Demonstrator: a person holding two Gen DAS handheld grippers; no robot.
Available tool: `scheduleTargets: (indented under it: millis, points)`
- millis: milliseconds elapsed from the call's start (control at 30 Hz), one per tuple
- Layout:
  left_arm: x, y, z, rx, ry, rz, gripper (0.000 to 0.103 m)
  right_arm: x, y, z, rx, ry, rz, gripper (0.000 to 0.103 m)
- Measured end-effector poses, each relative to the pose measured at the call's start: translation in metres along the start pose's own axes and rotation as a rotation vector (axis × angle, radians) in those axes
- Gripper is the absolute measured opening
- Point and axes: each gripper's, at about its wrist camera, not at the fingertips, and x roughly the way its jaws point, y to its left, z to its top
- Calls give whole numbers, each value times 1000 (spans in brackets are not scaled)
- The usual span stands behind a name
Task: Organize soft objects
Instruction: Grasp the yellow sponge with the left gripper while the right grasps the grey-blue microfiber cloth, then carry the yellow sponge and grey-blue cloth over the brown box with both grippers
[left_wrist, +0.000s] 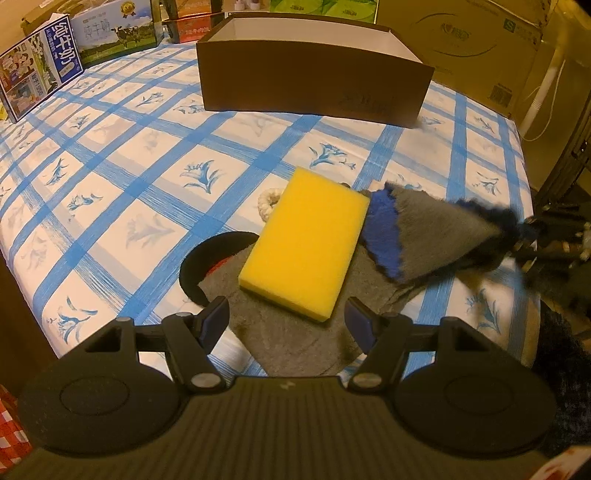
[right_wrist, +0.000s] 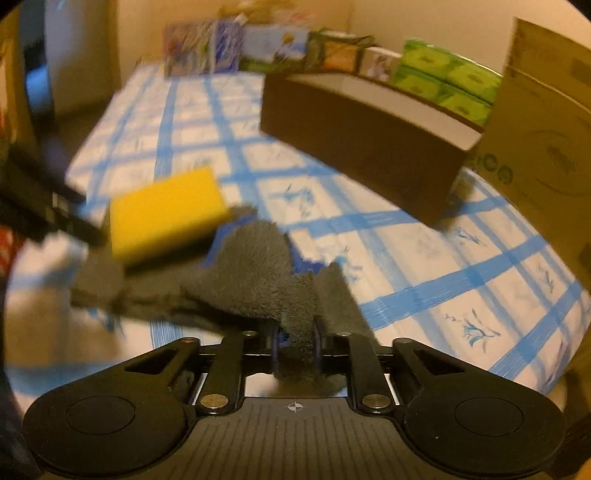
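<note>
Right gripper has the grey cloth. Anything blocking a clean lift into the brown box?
Yes: the yellow sponge lies on the grey cloth, so lifting would drag or tip it. The right gripper is shut on a corner. Beyond that, bare tablecloth to the open brown box.

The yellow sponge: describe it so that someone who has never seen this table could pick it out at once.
Start at the table with the blue-checked cloth and the open brown box at its far side. Nearer than the box lies a grey fleece cloth, and the yellow sponge rests on it. It is the only bright yellow, flat, rectangular block; the things around it are grey, blue, black or cream.
</note>
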Motion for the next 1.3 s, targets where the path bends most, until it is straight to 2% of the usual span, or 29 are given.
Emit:
scheduleTargets:
  millis: [233,467,567,700,833,867,933,1000,1067,1300]
  points:
    - [-4,3,3,4,-19,3,67,-38,-48,29,275,-162,62,12]
    - [-2,2,7,22,-26,1,67,-68,-95,43,507,-275,35,12]
    - [2,-2,10,48,-26,4,67,-66,-110,40,567,-233,-20,12]
    - [11,-8,16,102,-25,10,68,-45,-117,27,625,-89,-118,12]
    - [23,-13,21,148,-20,11,69,-20,-114,12,618,52,-152,12]
    - [26,-13,23,156,-16,14,69,-18,-112,8,604,68,-145,15]
    - [32,-14,25,165,-9,15,69,-13,-108,7,568,93,-120,29]
    - [38,-14,27,170,-4,10,69,-14,-101,8,521,94,-98,63]
    - [43,-15,29,172,1,1,70,-18,-95,7,483,75,-88,74]
    - [51,-24,33,215,0,-5,73,-2,-83,10,382,104,-78,77]
